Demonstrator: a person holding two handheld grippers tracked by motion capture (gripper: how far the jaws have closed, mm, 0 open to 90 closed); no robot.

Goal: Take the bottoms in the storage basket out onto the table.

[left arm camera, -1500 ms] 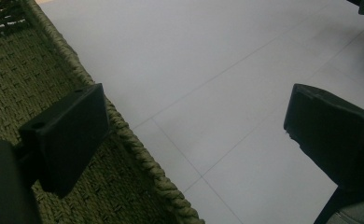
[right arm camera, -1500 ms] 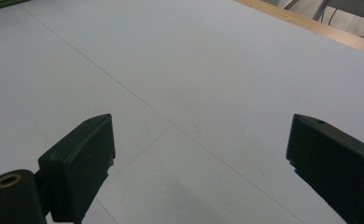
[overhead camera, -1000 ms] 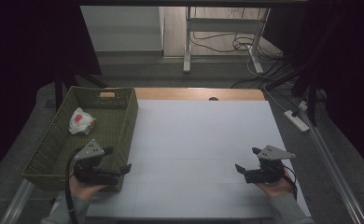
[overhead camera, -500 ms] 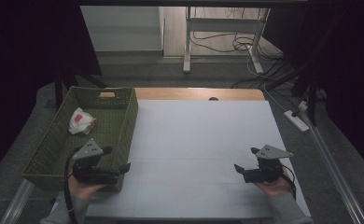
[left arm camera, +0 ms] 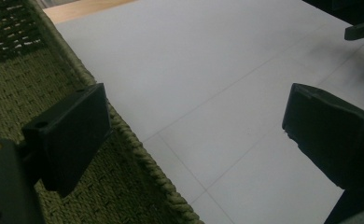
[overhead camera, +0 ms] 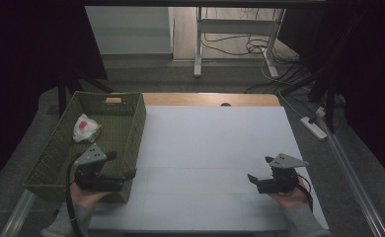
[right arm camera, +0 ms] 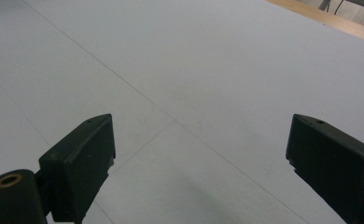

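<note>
2 black two-jaw grippers in hand, 1 per side. Left gripper at the near left corner of the white tabletop, over the right rim of 1 green woven rectangular basket; jaws spread wide, nothing between them. In the left gripper view, 1 jaw above the basket's weave, the other above the white surface. Right gripper near the near right edge of the tabletop, jaws likewise wide apart and empty, bare white surface below them in the right gripper view. Inside the basket, toward its far left corner, 1 crumpled white wrapper with red marking. Beyond the far right edge, 1 white power strip on the grey floor.
</note>
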